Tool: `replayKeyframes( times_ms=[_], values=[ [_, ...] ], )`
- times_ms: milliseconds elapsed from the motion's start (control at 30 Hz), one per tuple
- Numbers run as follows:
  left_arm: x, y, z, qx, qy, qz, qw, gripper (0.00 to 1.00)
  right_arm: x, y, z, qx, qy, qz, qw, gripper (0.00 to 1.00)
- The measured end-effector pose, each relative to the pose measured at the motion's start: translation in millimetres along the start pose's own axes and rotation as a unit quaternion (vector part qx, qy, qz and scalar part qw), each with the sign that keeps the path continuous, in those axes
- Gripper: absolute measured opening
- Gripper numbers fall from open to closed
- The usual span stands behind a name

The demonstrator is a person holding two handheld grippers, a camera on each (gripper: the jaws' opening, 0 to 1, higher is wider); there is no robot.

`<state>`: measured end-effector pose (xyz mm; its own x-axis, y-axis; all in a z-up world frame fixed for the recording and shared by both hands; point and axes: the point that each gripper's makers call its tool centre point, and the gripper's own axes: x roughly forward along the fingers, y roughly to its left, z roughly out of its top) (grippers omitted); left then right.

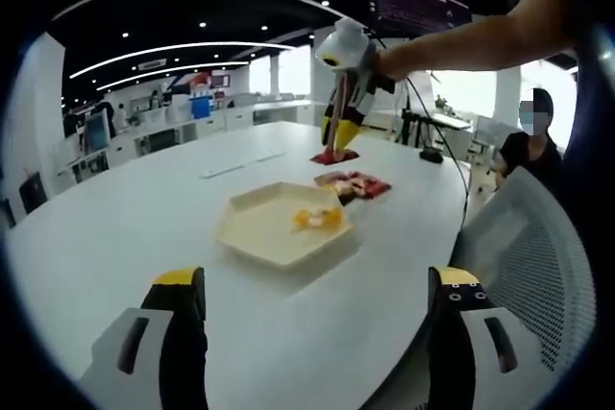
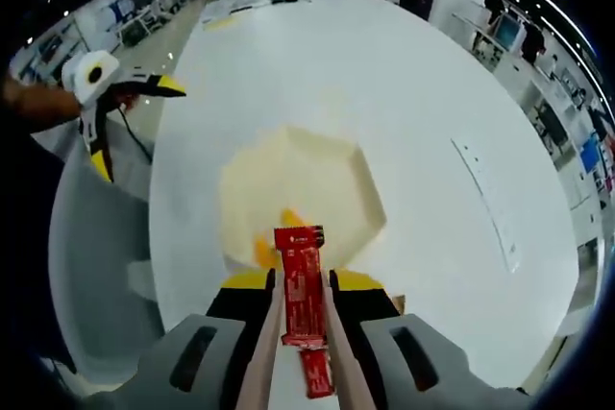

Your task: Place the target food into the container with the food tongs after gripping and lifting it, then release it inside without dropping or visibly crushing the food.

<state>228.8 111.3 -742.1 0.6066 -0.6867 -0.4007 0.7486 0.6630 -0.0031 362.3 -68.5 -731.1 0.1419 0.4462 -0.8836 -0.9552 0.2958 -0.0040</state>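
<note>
Inside the cream tray point(image 1: 252, 228) on the white bench point(image 1: 115, 228), just a bit of orange food point(image 1: 315, 220); close beside it, well in from the bench edge, more red packets point(image 1: 356, 184). Up above the bench by the tray, right tongs point(image 2: 305, 280) pointing down, squeezed on the thin food tongs point(image 2: 261, 357) pinching a red packet point(image 2: 300, 247). Near the bench edge, left tongs point(image 1: 315, 277) spread wide and holding nothing, with lots of bare bench all round.
</note>
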Motion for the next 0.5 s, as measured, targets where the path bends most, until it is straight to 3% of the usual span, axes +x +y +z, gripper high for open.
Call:
replayKeyframes(
  times_ms=[500],
  values=[
    [-2,1.7,3.6,-0.008,-0.010,0.003,0.9999,0.94,14,9,29.8,-0.016,-0.004,0.009,0.9998,0.22]
  ],
)
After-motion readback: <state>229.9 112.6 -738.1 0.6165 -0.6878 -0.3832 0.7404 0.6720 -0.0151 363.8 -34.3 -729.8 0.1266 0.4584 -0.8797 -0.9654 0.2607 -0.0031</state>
